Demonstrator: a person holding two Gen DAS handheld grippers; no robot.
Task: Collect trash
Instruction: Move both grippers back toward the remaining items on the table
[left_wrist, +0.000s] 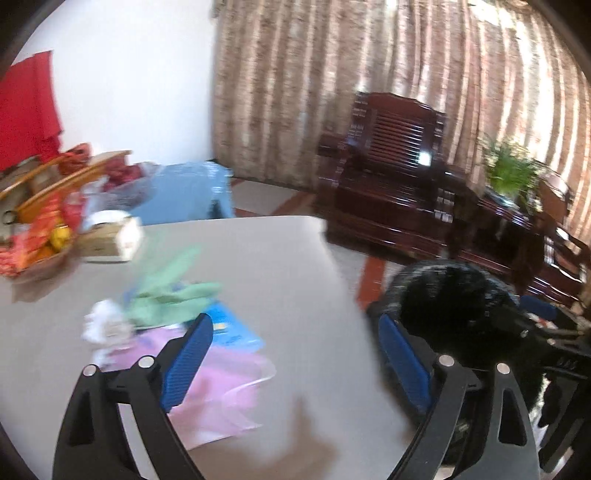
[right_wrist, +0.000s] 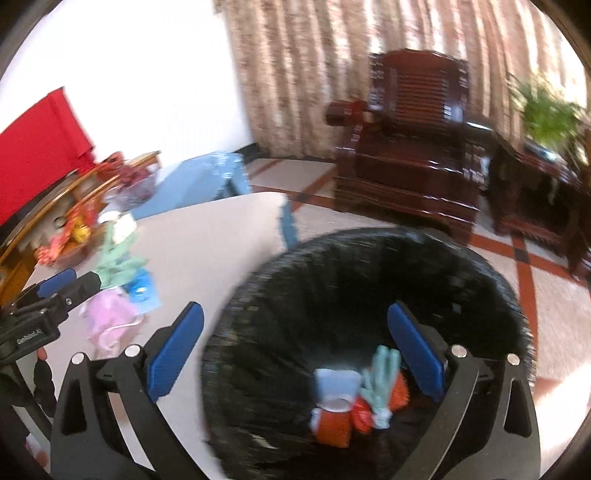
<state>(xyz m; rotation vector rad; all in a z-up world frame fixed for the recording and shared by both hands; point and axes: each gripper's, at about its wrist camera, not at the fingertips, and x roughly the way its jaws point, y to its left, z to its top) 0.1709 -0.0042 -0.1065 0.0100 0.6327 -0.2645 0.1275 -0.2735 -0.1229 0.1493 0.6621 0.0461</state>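
Note:
Both views are motion-blurred. My left gripper (left_wrist: 295, 332) is open and empty above the grey table (left_wrist: 295, 258). Just left of its left finger lie a pink plastic wrapper (left_wrist: 218, 384), a blue packet (left_wrist: 232, 328), a green cloth-like piece (left_wrist: 170, 295) and a white crumpled tissue (left_wrist: 107, 328). My right gripper (right_wrist: 295, 332) is open and empty over the black bin (right_wrist: 332, 280) beside the table. Inside the bin lie an orange and white packet (right_wrist: 332, 410) and a pale green glove-like piece (right_wrist: 380, 380). The left gripper (right_wrist: 59, 284) shows at the left of the right wrist view.
A basket of red and orange packets (left_wrist: 40, 236) and a tan box (left_wrist: 110, 240) sit at the table's far left. A blue stool (left_wrist: 192, 192), a dark wooden armchair (left_wrist: 391, 173), a side table with a plant (left_wrist: 513, 173) and curtains stand behind.

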